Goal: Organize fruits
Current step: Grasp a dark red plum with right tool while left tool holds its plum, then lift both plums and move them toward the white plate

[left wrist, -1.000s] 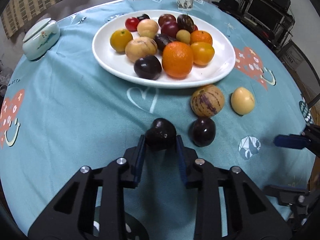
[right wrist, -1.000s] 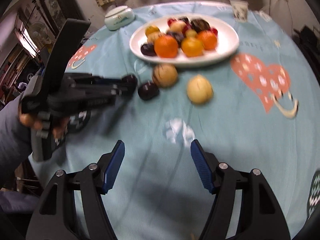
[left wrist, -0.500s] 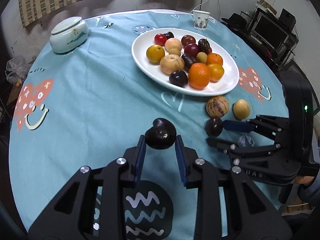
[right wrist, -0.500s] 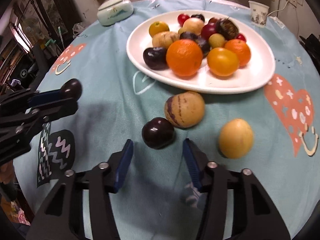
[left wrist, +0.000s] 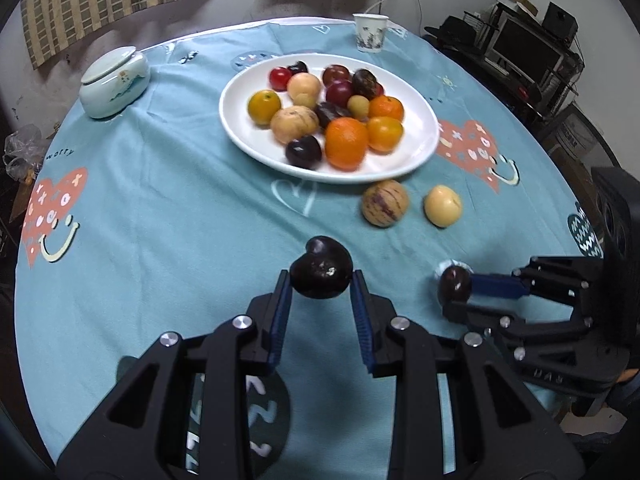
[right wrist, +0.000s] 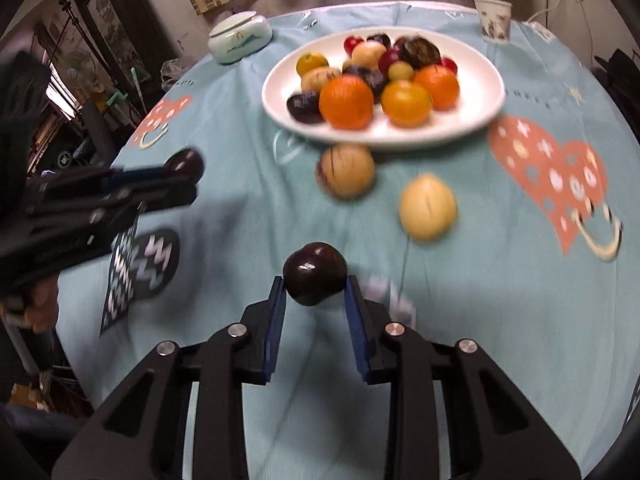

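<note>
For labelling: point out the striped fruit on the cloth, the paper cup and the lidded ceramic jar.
striped fruit (left wrist: pixel 385 203), left wrist view, middle of its front.
paper cup (left wrist: pixel 370 34), left wrist view, its side wall.
lidded ceramic jar (left wrist: pixel 115 87), left wrist view, its body below the lid.

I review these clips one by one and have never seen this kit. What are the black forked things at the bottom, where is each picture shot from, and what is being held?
No robot here: a person holds one pair of tongs in each hand, with a wide-angle camera on each looking along its two fingers. One picture is from the left tongs, the other from the right tongs; each also shows the other pair from the side. Each pair is shut on a dark plum: the left plum, the right plum. The right tongs have just closed on theirs. On the blue tablecloth sit a white plate of mixed fruit, a striped melon, a pale yellow fruit, a lidded jar and a paper cup.
</note>
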Demonstrator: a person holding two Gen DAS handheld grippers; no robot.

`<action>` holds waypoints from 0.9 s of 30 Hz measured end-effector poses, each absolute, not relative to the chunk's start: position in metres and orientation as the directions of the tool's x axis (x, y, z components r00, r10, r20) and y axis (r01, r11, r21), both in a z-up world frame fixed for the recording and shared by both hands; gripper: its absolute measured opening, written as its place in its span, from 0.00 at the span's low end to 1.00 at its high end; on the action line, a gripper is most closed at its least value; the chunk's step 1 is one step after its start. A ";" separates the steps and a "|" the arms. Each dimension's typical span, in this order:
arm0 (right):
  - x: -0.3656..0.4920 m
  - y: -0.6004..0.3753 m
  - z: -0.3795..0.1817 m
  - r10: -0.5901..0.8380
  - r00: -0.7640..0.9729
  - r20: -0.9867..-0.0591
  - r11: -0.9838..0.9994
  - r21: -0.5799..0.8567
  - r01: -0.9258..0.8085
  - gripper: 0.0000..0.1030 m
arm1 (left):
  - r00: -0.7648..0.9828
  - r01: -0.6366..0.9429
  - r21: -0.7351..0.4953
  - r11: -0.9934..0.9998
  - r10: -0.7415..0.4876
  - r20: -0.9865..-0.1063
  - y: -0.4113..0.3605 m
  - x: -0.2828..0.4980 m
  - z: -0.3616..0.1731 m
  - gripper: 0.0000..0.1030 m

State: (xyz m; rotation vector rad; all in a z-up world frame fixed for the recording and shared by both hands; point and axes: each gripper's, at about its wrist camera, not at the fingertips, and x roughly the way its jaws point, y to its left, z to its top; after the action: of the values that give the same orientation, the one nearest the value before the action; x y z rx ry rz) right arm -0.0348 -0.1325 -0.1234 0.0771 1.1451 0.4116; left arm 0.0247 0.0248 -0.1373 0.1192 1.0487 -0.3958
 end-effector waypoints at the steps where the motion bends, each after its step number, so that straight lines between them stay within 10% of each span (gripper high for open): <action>1: -0.043 -0.136 -0.125 0.359 0.341 -0.869 0.922 0.273 -0.273 0.29 | 0.431 0.378 -0.089 0.921 -0.261 -0.864 0.021 0.021 -0.138 0.29; 27: -0.088 -0.168 -0.116 0.420 0.338 -0.842 0.892 0.314 -0.325 0.29 | 0.413 0.460 -0.037 0.887 -0.251 -0.876 -0.051 -0.014 -0.129 0.30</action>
State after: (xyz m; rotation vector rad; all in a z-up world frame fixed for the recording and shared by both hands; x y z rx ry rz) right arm -0.0876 -0.1683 -0.1162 0.0957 1.1262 0.4859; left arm -0.0138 -0.0510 -0.1286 0.2230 1.0555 -0.4518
